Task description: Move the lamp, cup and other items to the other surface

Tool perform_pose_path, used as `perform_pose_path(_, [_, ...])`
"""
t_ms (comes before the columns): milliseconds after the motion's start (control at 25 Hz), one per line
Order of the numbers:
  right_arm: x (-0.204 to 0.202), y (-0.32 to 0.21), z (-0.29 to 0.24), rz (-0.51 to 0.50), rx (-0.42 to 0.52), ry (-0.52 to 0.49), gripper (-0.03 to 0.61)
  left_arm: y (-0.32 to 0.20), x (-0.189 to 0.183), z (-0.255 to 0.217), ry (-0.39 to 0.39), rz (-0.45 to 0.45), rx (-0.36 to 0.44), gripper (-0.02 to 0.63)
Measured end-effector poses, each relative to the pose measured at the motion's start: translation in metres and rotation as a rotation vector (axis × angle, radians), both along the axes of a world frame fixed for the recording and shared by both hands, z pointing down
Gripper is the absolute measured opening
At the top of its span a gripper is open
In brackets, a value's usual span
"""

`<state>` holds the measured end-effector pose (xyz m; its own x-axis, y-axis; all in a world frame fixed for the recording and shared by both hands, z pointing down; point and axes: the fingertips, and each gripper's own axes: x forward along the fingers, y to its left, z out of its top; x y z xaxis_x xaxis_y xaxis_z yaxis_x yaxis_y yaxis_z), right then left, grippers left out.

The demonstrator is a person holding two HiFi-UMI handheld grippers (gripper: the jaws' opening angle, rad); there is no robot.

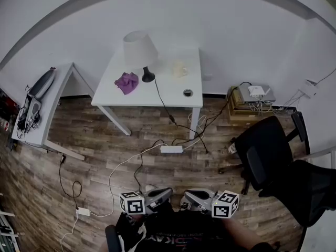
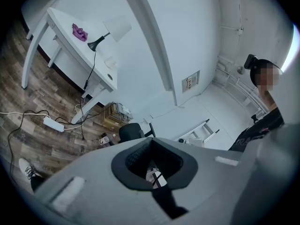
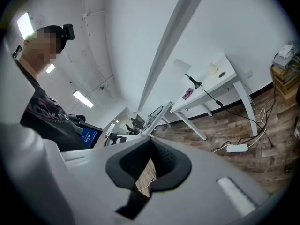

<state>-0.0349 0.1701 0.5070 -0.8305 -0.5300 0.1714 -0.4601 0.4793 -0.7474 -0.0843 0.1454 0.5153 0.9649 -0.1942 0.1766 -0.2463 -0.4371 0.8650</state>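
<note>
I find the left gripper (image 1: 168,192) and right gripper (image 1: 185,197) with jaws pressed together, empty. Well ahead of them, a cup (image 1: 179,69) stands on the table (image 1: 173,92) beside the lamp (image 1: 140,51), contents indiscernible. A power strip (image 1: 171,149) lies between.

Fig. legend: no text, brand or no. legible in any view. Near-left marker cube (image 1: 132,202) & near-right marker cube (image 1: 226,204): b/w square codes only, no letters. Shirt print (image 3: 43,109): pale lettering, too blurred to read. Wall plate (image 2: 191,82), far wall: too small.
</note>
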Motion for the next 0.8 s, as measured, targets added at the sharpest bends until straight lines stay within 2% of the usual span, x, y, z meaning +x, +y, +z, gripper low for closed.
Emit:
perform_pose_path(560, [0.031,-0.013,-0.008,0.107,-0.012,-0.088,0.005,-0.003,0.006,-0.008,-0.003,-0.008,-0.023,-0.008])
perform_pose_path(800, [0.030,-0.017,-0.010,0.098,-0.011,-0.092,0.005,-0.008,0.007,-0.012,0.008,-0.003,-0.014,-0.008])
